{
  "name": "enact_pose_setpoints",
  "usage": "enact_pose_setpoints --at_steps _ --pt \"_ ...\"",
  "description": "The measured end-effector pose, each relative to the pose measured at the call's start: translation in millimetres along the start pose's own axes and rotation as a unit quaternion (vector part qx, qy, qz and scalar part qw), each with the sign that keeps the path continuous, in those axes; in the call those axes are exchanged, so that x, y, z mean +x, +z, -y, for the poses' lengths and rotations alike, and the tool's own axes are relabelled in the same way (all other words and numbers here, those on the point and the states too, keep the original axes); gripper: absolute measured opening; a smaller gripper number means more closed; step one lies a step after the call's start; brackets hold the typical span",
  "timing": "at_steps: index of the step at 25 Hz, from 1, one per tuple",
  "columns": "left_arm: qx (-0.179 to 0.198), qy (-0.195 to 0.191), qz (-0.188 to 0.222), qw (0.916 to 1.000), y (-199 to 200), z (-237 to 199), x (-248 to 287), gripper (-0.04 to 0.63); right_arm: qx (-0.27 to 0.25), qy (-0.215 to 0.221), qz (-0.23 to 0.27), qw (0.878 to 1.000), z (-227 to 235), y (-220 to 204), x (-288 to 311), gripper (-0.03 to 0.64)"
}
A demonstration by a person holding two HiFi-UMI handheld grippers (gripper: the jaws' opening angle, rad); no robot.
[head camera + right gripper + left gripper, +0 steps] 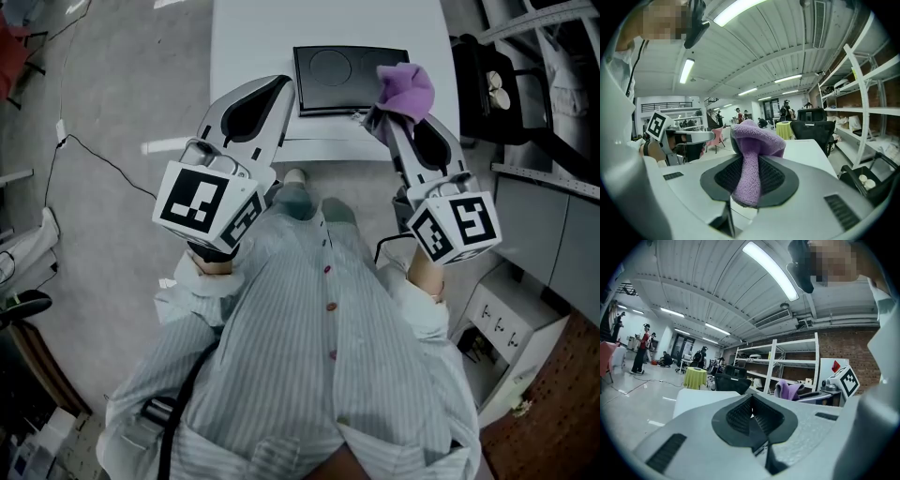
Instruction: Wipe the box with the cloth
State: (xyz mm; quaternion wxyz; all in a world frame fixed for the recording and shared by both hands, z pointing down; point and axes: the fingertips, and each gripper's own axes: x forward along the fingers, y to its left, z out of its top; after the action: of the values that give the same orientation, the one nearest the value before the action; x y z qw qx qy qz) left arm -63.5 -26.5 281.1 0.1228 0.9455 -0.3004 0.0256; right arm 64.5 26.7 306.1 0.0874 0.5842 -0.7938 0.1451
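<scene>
A flat black box (pixel 349 79) lies on the white table (pixel 253 37), near its front edge. A purple cloth (pixel 405 90) is bunched in my right gripper (pixel 382 114), whose jaws are shut on it; the cloth (pixel 753 154) fills the gap between the pads in the right gripper view. That gripper hangs over the box's right front corner. My left gripper (pixel 285 86) is raised at the box's left edge, jaws shut with nothing between them (pixel 751 416). From the left gripper view the cloth (pixel 787 390) shows to the right.
A black chair (pixel 502 94) holding small items stands right of the table. A cable (pixel 103 159) runs across the grey floor at left. Shelving (pixel 787 366) lines the brick wall; people stand far off in the hall. A white cabinet (pixel 511 328) sits at lower right.
</scene>
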Motion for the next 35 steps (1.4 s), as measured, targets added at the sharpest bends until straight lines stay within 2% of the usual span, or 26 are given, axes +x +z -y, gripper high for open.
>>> enact_pose_setpoints --at_steps 5,11,18,28,35 --pt "-0.007 -0.014 -0.009 0.9998 -4.8 -4.3 21.5 0.009 0.008 -0.010 -0.009 1.000 17.9 -1.6 10.1 0.092" --pt "-0.012 -0.006 -0.009 0.9999 -6.3 -4.6 43.7 0.009 0.010 0.000 -0.012 1.000 40.3 -0.3 20.5 0.092" --pt "-0.008 0.023 -0.001 0.9997 2.1 -6.7 71.3 0.008 0.008 0.030 -0.014 0.999 68.5 6.7 37.6 0.092" --pt "-0.009 0.068 0.010 0.9976 14.0 -11.7 136.1 0.008 -0.010 0.081 -0.028 0.996 132.4 22.9 74.2 0.092" --pt "-0.013 0.098 0.010 0.9951 20.1 -30.1 142.9 0.009 -0.011 0.106 -0.030 0.994 139.6 34.7 95.1 0.092"
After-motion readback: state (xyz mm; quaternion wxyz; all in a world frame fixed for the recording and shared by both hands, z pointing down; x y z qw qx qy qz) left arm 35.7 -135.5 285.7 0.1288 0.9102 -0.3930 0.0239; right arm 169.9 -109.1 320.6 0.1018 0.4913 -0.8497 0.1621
